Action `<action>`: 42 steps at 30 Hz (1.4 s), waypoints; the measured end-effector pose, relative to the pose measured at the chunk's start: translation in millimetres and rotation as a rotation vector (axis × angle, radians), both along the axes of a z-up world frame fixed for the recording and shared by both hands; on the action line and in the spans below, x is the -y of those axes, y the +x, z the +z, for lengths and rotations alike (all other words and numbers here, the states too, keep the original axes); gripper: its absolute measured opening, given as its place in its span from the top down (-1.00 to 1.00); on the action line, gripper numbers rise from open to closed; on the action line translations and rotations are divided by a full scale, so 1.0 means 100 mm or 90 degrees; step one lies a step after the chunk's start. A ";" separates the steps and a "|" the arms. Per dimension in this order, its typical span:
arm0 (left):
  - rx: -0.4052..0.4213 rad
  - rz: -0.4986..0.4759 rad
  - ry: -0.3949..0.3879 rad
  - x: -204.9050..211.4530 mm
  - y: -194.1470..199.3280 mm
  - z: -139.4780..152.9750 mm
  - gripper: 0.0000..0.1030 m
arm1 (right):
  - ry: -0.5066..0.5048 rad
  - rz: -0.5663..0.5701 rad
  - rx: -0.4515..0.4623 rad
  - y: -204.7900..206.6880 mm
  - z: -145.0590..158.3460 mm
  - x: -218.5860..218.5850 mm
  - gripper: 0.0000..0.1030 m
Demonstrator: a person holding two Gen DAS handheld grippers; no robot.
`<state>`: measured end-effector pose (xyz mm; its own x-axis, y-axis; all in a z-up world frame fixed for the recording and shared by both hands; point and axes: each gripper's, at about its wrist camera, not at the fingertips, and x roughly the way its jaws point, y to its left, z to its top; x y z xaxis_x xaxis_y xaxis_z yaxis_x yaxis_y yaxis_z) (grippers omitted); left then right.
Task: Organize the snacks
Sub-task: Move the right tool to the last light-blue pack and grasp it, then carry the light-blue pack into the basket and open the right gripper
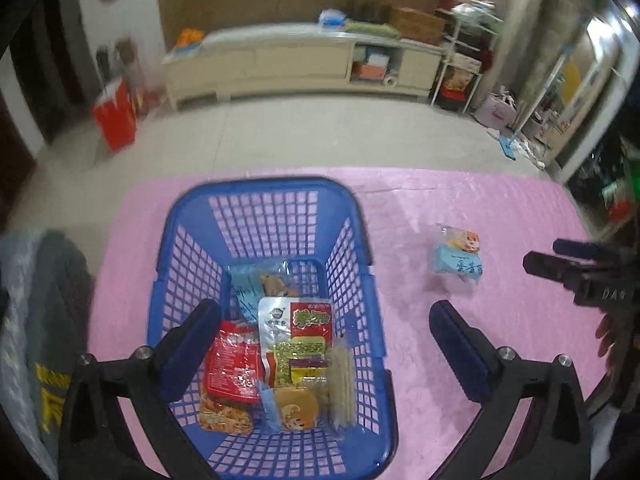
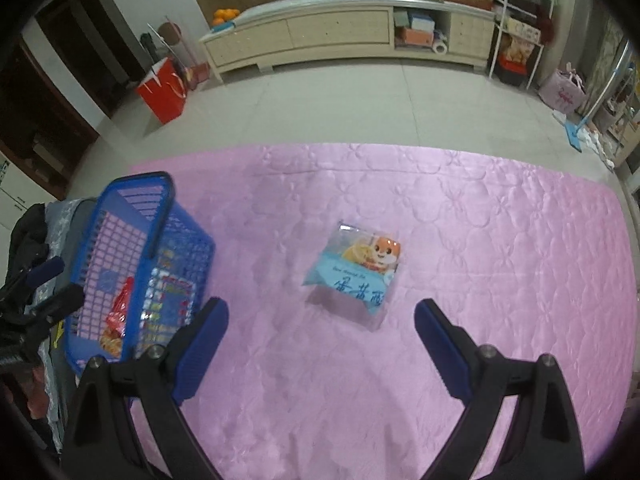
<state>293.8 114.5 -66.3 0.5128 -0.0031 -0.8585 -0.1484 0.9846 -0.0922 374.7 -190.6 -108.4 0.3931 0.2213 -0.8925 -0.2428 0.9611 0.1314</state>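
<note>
Left-wrist footage is showing the left gripper (image 1: 324, 336) being held wide open with nothing between its jaws above the blue basket (image 1: 362, 264), which is sitting near the left edge of the pink quilted cover (image 1: 500, 208), with open cover lying to its right. One light-blue snack packet (image 2: 354, 270) is lying alone mid-cover, well apart from the basket, and the right gripper (image 2: 320, 326) is being held open and empty just short of it. Several packets, their number unclear, are lying in the basket; tiled floor (image 2: 340, 104) and a cream cabinet (image 2: 340, 36) are showing beyond.
</note>
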 end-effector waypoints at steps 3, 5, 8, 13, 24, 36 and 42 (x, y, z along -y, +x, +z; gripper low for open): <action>-0.020 0.021 -0.024 -0.14 0.12 -0.08 -1.00 | -0.003 -0.007 -0.019 0.16 -0.13 -0.02 -0.87; -0.031 0.030 -0.024 -0.21 0.19 -0.13 -1.00 | -0.012 -0.011 -0.028 0.26 -0.20 -0.05 -0.87; -0.043 0.047 -0.018 -0.31 0.28 -0.21 -1.00 | -0.031 -0.023 -0.031 0.38 -0.29 -0.07 -0.87; -0.069 0.058 -0.010 -0.44 0.42 -0.37 -1.00 | -0.039 -0.060 -0.069 0.61 -0.56 0.01 -0.87; -0.091 0.077 -0.007 -0.48 0.65 -0.63 -1.00 | -0.022 -0.091 -0.118 0.94 -0.99 0.03 -0.85; -0.084 0.085 -0.026 -0.47 0.60 -0.62 -1.00 | -0.057 -0.048 -0.088 0.76 -0.89 -0.02 -0.31; -0.063 0.066 -0.022 -0.40 0.48 -0.47 -1.00 | -0.019 -0.012 -0.048 0.36 -0.48 -0.02 -0.31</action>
<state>341.3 154.3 -113.6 0.4250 0.0151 -0.9051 -0.2594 0.9599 -0.1058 410.9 -188.8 -156.4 0.3280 0.1875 -0.9259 -0.2149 0.9692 0.1201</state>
